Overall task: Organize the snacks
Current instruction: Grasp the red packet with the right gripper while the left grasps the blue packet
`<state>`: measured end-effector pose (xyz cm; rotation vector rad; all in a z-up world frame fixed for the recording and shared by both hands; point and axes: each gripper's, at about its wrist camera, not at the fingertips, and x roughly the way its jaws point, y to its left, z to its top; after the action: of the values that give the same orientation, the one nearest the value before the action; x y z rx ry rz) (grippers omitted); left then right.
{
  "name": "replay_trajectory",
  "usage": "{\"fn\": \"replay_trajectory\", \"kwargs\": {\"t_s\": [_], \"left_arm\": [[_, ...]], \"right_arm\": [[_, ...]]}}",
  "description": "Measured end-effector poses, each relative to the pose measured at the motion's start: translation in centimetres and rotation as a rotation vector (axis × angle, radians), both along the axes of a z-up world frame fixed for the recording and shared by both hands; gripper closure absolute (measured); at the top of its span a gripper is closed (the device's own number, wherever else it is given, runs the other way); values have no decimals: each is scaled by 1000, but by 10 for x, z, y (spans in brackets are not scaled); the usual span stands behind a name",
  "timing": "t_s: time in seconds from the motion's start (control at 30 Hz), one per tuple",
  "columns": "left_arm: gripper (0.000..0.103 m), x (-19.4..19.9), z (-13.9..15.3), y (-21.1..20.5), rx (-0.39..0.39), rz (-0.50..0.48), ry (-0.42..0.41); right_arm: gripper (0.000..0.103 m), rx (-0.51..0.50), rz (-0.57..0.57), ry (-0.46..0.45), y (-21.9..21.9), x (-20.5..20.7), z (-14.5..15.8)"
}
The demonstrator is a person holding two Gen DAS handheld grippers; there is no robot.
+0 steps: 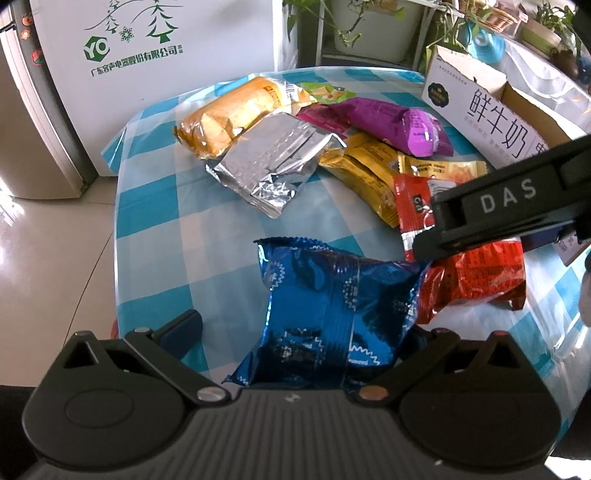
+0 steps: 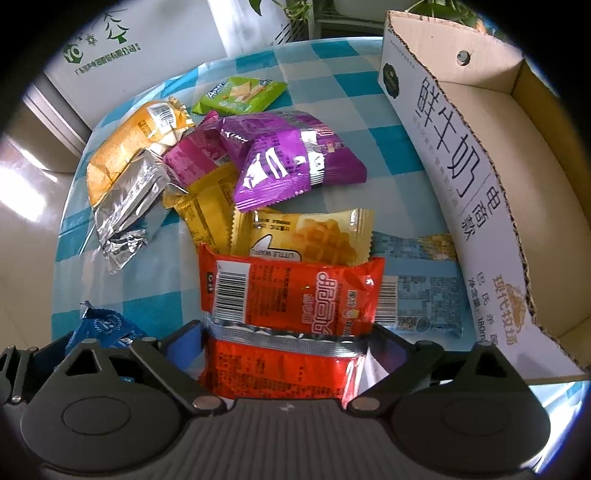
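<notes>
A blue foil snack packet (image 1: 332,310) lies on the blue-and-white checked tablecloth (image 1: 155,206) between the fingers of my left gripper (image 1: 303,325). That gripper is open, and its left finger (image 1: 184,325) stands clear of the packet. My right gripper (image 2: 291,332) is open and straddles a red packet (image 2: 277,365), with both fingers close against its sides. One right-gripper finger (image 1: 480,214) reaches over the same red packet (image 1: 476,277). A second red packet (image 2: 291,291), a yellow waffle packet (image 2: 306,232) and a purple packet (image 2: 291,155) lie beyond.
An open cardboard milk box (image 2: 461,177) stands at the table's right. Silver (image 2: 125,210), orange (image 2: 125,151), green (image 2: 240,96) and pale blue (image 2: 417,291) packets lie around. A white appliance (image 1: 147,55) and potted plants (image 1: 461,22) stand behind; the floor lies left.
</notes>
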<state>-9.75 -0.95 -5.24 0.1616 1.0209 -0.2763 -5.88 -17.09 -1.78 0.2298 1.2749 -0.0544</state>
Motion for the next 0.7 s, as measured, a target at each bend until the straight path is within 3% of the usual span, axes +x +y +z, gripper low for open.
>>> {"fn": "replay_trajectory", "kwargs": {"t_s": [0.23,0.33,0.5,0.7], "left_arm": [[2,1,1,0,0,15,0],[11,0,4,1,-2,23,-15],[37,-3,9,1,-6,18,-41],[41,-3,13,8,-20,54,-47]], "right_arm": [[16,16,4,-17,-7,-5,6],[21,32,7,-30,-12,-8,9],[24,63,18,-62,-19,-13,17],[24,87,38,-108,-22,-19,27]]}}
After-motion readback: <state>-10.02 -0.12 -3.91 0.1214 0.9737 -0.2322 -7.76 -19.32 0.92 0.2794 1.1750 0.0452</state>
